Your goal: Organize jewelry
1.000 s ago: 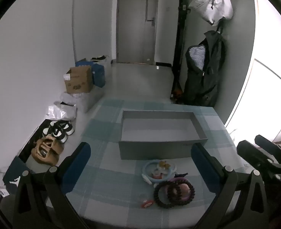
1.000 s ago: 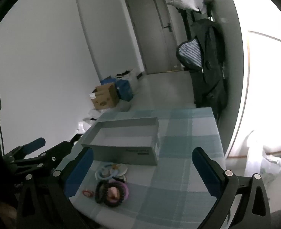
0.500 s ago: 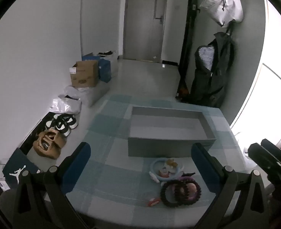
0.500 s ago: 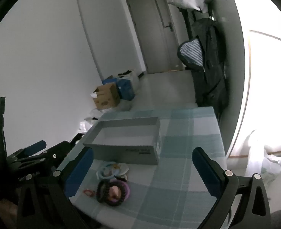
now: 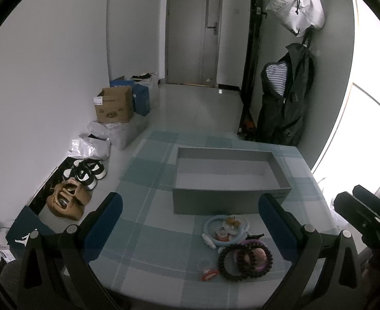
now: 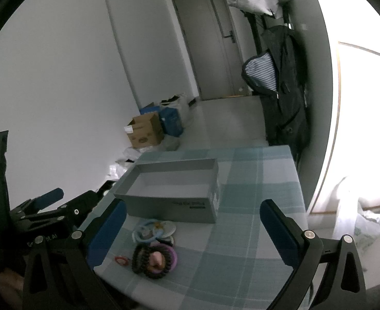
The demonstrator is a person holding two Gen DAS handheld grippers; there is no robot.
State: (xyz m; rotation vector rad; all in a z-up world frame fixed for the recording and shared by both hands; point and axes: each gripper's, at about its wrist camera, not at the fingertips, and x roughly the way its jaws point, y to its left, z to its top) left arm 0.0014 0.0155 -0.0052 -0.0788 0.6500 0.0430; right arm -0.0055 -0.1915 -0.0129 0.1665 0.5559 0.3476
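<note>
**Both tools held apart above the jewelry pile**

The left tool (image 5: 190,222) hangs over the near part of the checked surface (image 5: 148,232), its two blue-padded fingers (image 5: 103,226) spread wide with nothing between them. The right tool (image 6: 192,230) is in the same state: jaws apart, gripping nothing, held over the near edge of the surface. Each tool shows at the side of the other's view, the right one at the right edge of the left wrist view and the left one low on the left of the right wrist view.

The jewelry sits in a small heap on the surface, just in front of the grey box (image 5: 231,180). Nearest the box lies a pale blue ring (image 5: 226,230) with a few small light pieces inside it. Touching it on the near side are dark beaded bracelets (image 5: 244,259), overlapping one another, with a purple band (image 5: 254,244) among them and something pink in their middle. A small red piece (image 5: 209,275) lies just left of the bracelets, beside a small clear item whose kind I cannot tell.

The box is open at the top and its pale inside looks bare. It stands upright, mid-surface, with dark print on one outer wall.

Beyond the surface are a cardboard box (image 5: 113,106), shoes (image 5: 86,171) on the floor, a door (image 5: 192,28) and a dark coat (image 5: 285,98) hanging on the wall.
</note>
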